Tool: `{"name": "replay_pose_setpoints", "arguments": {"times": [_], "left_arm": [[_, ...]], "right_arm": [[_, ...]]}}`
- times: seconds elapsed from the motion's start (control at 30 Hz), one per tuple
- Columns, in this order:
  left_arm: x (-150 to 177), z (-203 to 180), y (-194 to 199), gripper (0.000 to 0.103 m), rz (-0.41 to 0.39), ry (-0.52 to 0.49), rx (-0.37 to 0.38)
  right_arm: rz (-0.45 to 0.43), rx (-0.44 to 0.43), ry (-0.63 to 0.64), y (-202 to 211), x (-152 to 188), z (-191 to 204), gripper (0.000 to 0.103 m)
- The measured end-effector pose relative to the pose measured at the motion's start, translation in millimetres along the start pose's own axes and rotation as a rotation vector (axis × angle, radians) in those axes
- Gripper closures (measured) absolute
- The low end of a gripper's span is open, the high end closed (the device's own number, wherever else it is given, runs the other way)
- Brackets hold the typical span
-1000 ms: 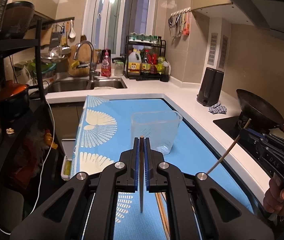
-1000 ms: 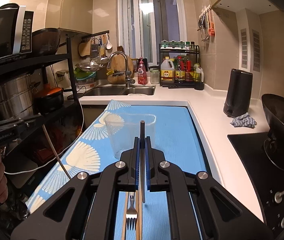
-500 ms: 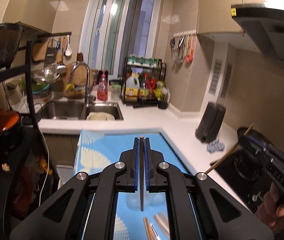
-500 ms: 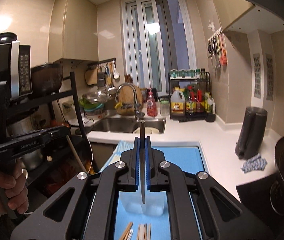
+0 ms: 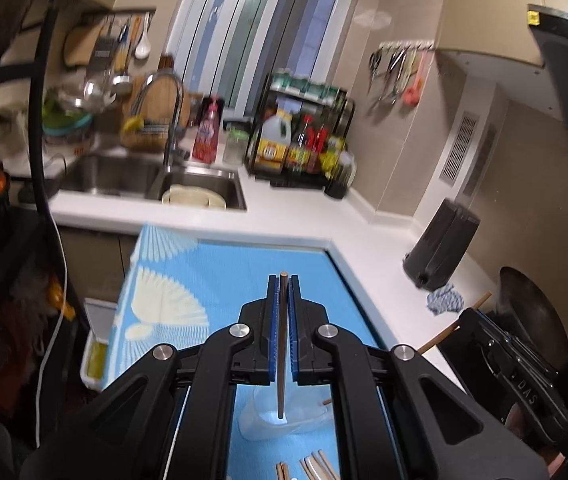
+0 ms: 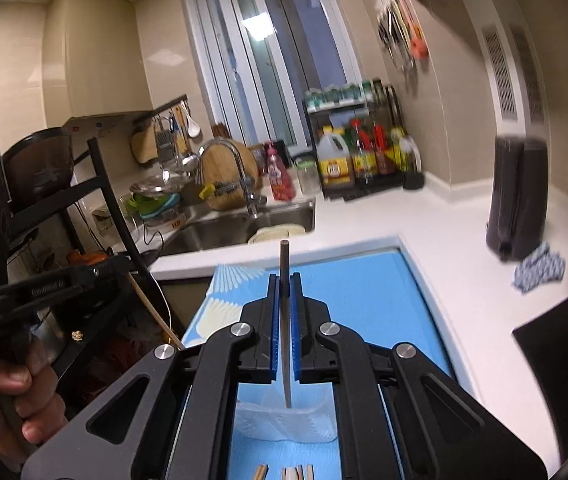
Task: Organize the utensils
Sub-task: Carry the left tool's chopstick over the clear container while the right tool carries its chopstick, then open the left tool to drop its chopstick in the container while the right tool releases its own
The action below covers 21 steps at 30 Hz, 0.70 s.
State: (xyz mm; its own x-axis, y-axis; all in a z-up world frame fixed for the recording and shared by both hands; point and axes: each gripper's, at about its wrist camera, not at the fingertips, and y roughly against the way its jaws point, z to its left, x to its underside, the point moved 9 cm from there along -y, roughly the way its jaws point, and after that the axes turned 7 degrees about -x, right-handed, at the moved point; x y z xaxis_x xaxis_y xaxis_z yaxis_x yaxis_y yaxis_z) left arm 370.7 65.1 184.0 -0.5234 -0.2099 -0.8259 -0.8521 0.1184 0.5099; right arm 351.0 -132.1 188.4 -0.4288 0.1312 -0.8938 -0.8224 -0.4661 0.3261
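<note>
**Two chopsticks held high over a light cup**

Left gripper (image 5: 282,280) pinches a chopstick (image 5: 281,344) between its blue pads, tip hanging above the clear cup (image 5: 284,420) on the blue mat (image 5: 219,272), toward the mat's near edge. More chopsticks (image 5: 316,468) lie at that edge. My grip is thin; a jolt could swivel the stick so it misses the rim.

From the right wrist, my right gripper (image 6: 284,280) is likewise pressed onto a dark chopstick (image 6: 285,320) over the same cup (image 6: 284,420). I judge the cup light: a stick striking its wall may tip it. Lowering both together risks the grippers colliding.
</note>
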Motion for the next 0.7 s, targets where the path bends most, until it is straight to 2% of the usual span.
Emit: {"name": "replay_pose_setpoints", "arguments": {"times": [0.27, 0.37, 0.4, 0.43, 0.5, 0.57, 0.63, 0.7], "left_arm": [[46.1, 3.5, -40.9, 0.098, 0.123, -0.006, 0.001], [54.7, 5.6, -49.0, 0.097, 0.145, -0.014, -0.018], [56.7, 6.0, -50.6, 0.091, 0.151, -0.018, -0.026], [57.5, 6.1, -51.6, 0.08, 0.15, -0.024, -0.034], [56.2, 6.5, -51.7, 0.062, 0.135, -0.04, -0.061], [53.4, 4.2, -49.0, 0.056, 0.115, -0.064, -0.073], [50.5, 0.0, -45.2, 0.045, 0.101, -0.094, -0.087], [47.4, -2.1, -41.2, 0.043, 0.085, -0.107, -0.103]], "right_arm": [[0.144, 0.041, -0.059, -39.9, 54.6, -27.1, 0.098], [0.166, 0.082, -0.051, -44.9, 67.7, -31.9, 0.094], [0.177, 0.091, -0.055, -47.1, 72.0, -33.9, 0.089], [0.186, 0.09, -0.065, -47.9, 75.4, -34.9, 0.085], [0.19, 0.097, -0.068, -46.7, 78.0, -37.0, 0.084], [0.193, 0.101, -0.061, -44.9, 77.8, -37.4, 0.076], [0.2, 0.103, -0.059, -41.8, 76.6, -38.0, 0.062], [0.209, 0.103, -0.055, -38.8, 74.1, -37.8, 0.061]]}}
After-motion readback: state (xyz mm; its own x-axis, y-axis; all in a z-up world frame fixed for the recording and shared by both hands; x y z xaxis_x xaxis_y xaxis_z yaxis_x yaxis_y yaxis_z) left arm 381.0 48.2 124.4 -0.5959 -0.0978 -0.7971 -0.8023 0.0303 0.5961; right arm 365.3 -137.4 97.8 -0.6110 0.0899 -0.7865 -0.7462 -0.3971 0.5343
